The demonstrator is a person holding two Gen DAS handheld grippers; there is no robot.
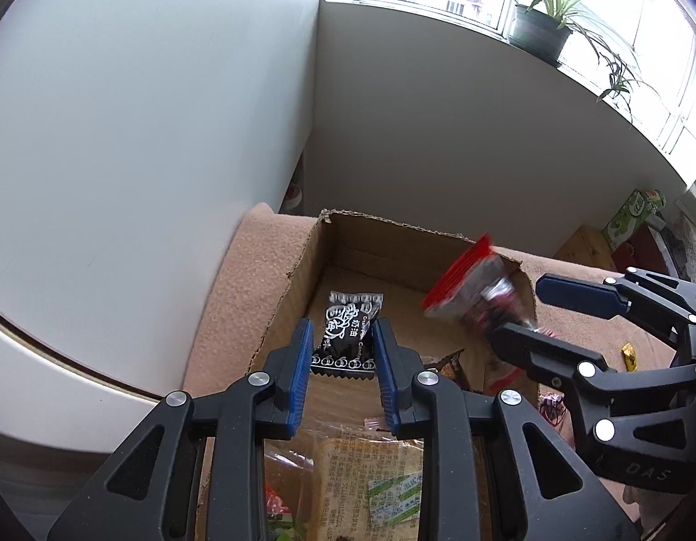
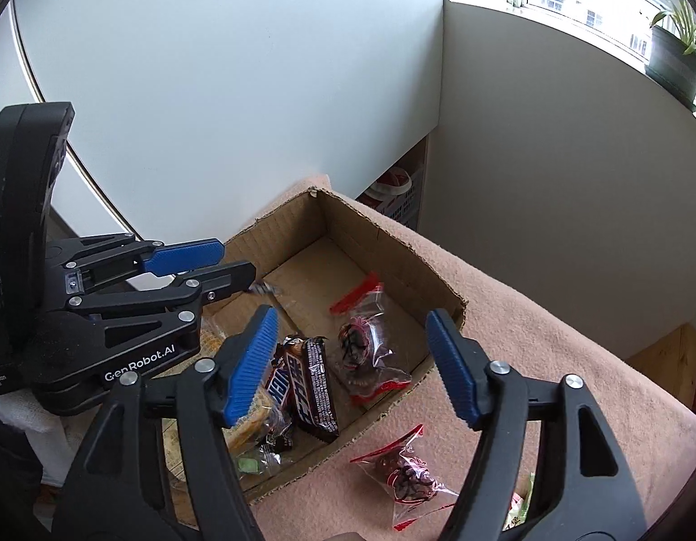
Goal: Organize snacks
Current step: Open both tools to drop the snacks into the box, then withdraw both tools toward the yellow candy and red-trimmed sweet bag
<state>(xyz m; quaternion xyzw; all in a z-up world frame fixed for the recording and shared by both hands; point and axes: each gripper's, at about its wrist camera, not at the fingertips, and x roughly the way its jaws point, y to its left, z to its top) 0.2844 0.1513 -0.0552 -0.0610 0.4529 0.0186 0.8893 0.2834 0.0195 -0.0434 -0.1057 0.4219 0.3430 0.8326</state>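
A cardboard box [image 1: 348, 239] [image 2: 393, 243] sits on a pink blanket. My left gripper [image 1: 340, 351] hovers over the box; a black candy packet [image 1: 348, 333] sits between its fingertips, and I cannot tell whether they grip it. It also shows in the right wrist view [image 2: 233, 266]. My right gripper [image 2: 352, 360] [image 1: 524, 311] is open over the box. A red-edged clear snack bag [image 2: 366, 338] [image 1: 469, 288] is blurred just beyond it, loose over the box floor. Snickers bars [image 2: 303, 383] and a biscuit pack [image 1: 348, 473] lie in the box.
A second red-edged snack bag [image 2: 406, 473] lies on the blanket [image 2: 551, 338] outside the box. A small yellow candy [image 1: 629, 355] lies further right. White wall behind; a potted plant [image 1: 542, 31] stands on the window sill.
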